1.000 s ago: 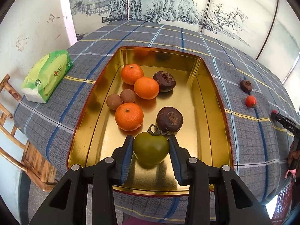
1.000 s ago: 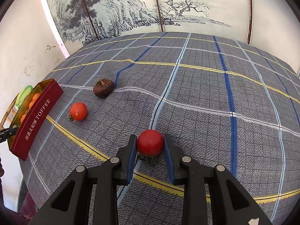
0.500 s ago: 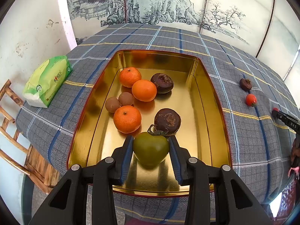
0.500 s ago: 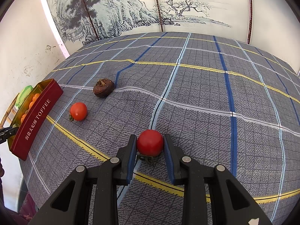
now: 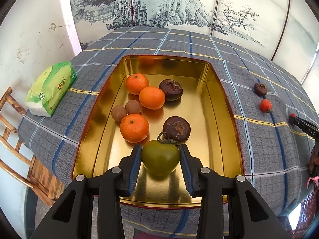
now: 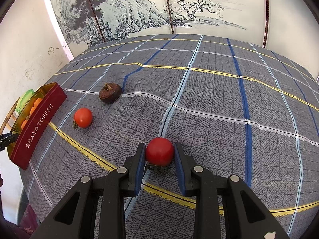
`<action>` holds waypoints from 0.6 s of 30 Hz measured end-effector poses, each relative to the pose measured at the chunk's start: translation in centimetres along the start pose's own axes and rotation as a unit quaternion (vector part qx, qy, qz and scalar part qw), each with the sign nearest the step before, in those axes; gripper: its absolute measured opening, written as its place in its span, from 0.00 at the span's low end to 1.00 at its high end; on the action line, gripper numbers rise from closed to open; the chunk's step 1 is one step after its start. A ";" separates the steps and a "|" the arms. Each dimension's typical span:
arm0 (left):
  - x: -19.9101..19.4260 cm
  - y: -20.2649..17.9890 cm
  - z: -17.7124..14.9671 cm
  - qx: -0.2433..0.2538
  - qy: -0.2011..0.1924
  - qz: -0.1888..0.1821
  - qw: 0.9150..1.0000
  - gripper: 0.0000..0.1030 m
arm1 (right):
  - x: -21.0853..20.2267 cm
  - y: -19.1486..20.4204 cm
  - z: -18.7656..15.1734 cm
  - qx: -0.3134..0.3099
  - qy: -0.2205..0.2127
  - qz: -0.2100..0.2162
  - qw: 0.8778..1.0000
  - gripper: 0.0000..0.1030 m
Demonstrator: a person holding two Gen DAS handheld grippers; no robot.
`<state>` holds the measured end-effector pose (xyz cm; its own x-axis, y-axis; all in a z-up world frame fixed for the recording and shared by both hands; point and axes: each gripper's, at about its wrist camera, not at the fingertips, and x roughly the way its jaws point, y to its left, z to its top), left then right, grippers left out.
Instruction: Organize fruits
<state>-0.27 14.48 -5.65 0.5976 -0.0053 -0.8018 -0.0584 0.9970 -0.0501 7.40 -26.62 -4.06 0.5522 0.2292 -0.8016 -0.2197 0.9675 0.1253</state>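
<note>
1. Left wrist view: the left gripper [image 5: 160,159] has its jaws clamped on a green tomato [image 5: 160,160] at the near end of the gold tin [image 5: 223,103]. Just beyond it in the tin lie three mandarins [image 5: 134,127], two dark brown fruits [image 5: 176,128] and two small brown ones [image 5: 119,113]. A tissue pack [image 5: 50,90] lies far left on the table [image 5: 259,139].

2. Right wrist view: the right gripper [image 6: 159,155] has its jaws clamped on a red tomato [image 6: 159,151] low over the checked cloth. An orange-red tomato [image 6: 83,117] and a dark brown fruit [image 6: 110,95] lie far left, near the tin's red wall [image 6: 37,127].
</note>
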 end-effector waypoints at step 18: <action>-1.8 -0.7 -0.2 0.034 -0.036 0.039 0.998 0.39 | 0.1 0.4 0.0 -0.012 0.001 -0.009 1.000 0.27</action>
<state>-1.44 13.74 -4.29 0.6490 0.0746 -0.7571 -0.0528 0.9972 0.0529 7.39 -26.25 -4.12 0.5542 0.2114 -0.8051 -0.2284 0.9687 0.0971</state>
